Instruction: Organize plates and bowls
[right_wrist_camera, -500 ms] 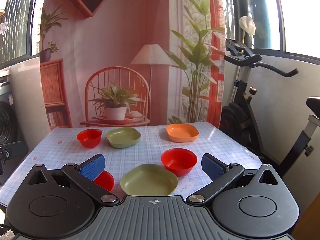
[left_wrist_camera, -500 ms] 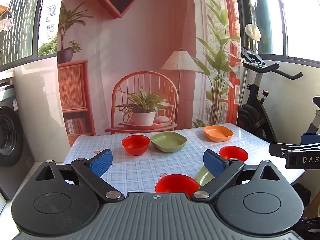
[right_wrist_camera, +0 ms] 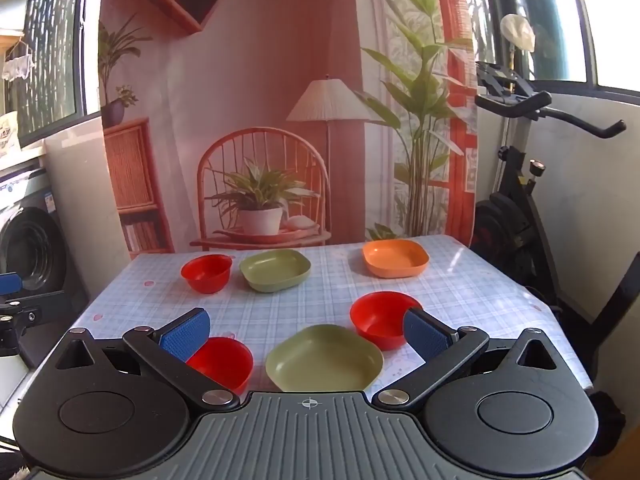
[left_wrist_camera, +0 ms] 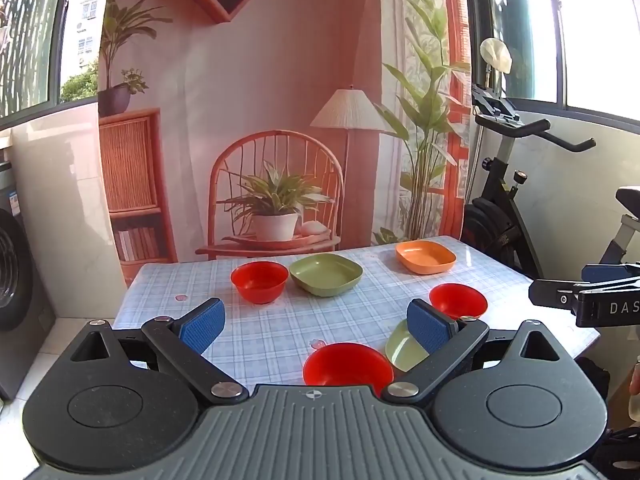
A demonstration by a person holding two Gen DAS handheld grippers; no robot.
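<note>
Left wrist view: my left gripper point(left_wrist_camera: 316, 320) gapes wide, empty, above the checked tablecloth point(left_wrist_camera: 280, 332). The near red bowl point(left_wrist_camera: 347, 364) touches the near green plate point(left_wrist_camera: 402, 348); a careless pinch could nudge both.

Right wrist view: my right gripper point(right_wrist_camera: 306, 330) is wide, empty, over that plate point(right_wrist_camera: 324, 358). An exercise bike point(right_wrist_camera: 520, 208) crowds the table's right edge.

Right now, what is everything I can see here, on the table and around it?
Red bowls: three; far left, near left, near right.
Green plates: two; far middle, near middle.
Orange plate: one, far right.
Table: one, blue checked cloth.
Exercise bike: one, black, right of the table.
Washing machine: one, left.
Printed backdrop: one, pinkish, behind the table.
Left gripper: black, blue pads, open, empty.
Right gripper: same, open, empty.
</note>
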